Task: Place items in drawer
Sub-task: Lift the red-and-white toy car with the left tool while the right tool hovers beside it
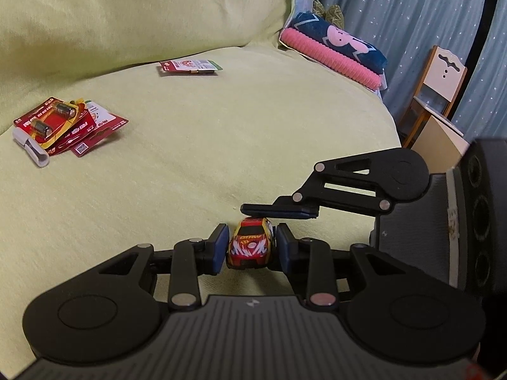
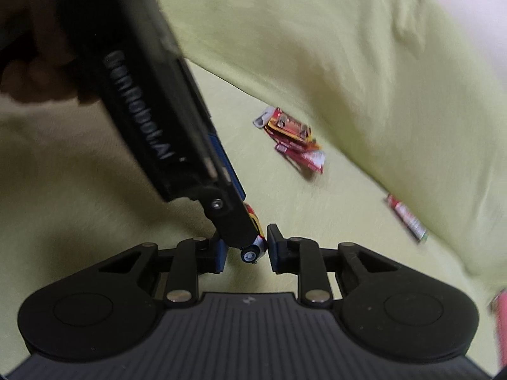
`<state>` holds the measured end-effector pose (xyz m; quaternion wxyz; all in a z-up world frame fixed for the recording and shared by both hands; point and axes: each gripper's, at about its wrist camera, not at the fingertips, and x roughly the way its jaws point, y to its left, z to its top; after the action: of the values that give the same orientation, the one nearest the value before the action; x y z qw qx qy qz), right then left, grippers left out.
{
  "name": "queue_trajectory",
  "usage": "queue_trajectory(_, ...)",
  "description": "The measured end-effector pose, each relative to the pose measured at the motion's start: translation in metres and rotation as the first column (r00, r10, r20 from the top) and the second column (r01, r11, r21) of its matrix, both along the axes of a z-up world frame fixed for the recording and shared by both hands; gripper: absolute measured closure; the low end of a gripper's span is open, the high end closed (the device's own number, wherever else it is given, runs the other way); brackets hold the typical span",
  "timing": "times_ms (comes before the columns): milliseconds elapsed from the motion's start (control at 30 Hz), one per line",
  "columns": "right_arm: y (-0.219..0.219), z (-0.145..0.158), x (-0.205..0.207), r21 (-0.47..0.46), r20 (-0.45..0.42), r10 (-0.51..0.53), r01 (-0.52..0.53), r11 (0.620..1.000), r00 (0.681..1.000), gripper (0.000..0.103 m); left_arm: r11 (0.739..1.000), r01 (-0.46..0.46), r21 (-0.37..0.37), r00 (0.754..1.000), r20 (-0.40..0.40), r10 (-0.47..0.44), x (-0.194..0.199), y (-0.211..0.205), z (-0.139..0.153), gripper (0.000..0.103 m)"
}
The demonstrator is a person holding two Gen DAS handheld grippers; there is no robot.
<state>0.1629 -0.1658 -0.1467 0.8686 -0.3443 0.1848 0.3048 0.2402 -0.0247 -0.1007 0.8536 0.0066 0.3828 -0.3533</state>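
Left wrist view: a toy car (image 1: 250, 247) sits between the pads of the left tongs (image 1: 252, 248), just above or on the yellow-green bed (image 1: 190, 158); contact with the cover cannot be told. The right pad touches the car's flank. The left pad lies at the other flank with perhaps a sliver of gap, so the left tongs are judged clenched on the car across its width. The car's long axis runs along the fingers: its bonnet and front bumper point back toward the camera, its tail away.

The right tongs (image 1: 279, 212) come in from the right, one finger lying flat just over the car's roof.

Right wrist view (blurred): the car (image 2: 253, 247) appears side-on, one wheel visible, between the pads of the right tongs (image 2: 247, 250). These stand apart with free space on both sides, hence released. The left tongs' finger (image 2: 234, 218) crosses the frame on a slant and covers most of the car.

Both tongs are at the car; only the left is judged to hold it. Any hand-over would need the right pads to close across the car's length, at right angles to the left grip.

Battery packs (image 1: 63, 123) and a card (image 1: 190, 66) lie well apart, further up the bed. No drawer is in view.
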Motion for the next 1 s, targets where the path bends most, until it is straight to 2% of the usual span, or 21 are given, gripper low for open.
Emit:
queue_trajectory(133,0.002,-0.003,-0.001,-0.025,0.020,0.010,-0.009,1.000,1.000,0.083,1.000,0.000,0.010,1.000,0.001,0.000,0.000,-0.002,-0.001,0.066)
queue_trajectory(300,-0.002,0.002,0.002,0.016,0.032,-0.007,0.007,1.000,0.999,0.083,1.000,-0.013,0.021,0.999,0.032,0.012,-0.003,-0.005,0.007,0.066)
queue_trajectory(533,0.001,0.007,0.008,0.067,0.061,-0.004,-0.001,0.998,0.998,0.083,0.996,-0.050,0.075,0.996,0.083,0.044,-0.006,-0.009,0.021,0.067)
queue_trajectory(667,0.005,0.007,0.010,0.054,0.061,0.011,-0.014,0.998,0.998,0.083,0.995,-0.063,0.073,0.995,0.080,0.058,-0.004,-0.008,0.018,0.067)
queue_trajectory(800,0.001,0.005,0.020,0.056,0.032,0.005,-0.007,0.998,0.999,0.083,0.997,-0.039,0.073,0.998,0.057,0.035,0.007,-0.013,0.014,0.067)
queue_trajectory(867,-0.004,0.005,0.019,0.054,0.017,-0.030,0.029,0.998,0.999,0.083,0.997,-0.010,0.075,0.998,0.059,0.005,0.007,-0.021,0.014,0.067)
queue_trajectory(1000,-0.013,0.014,-0.001,0.042,0.049,-0.099,0.097,0.994,0.994,0.083,0.995,0.071,0.064,0.993,0.091,-0.077,-0.008,-0.036,0.024,0.067)
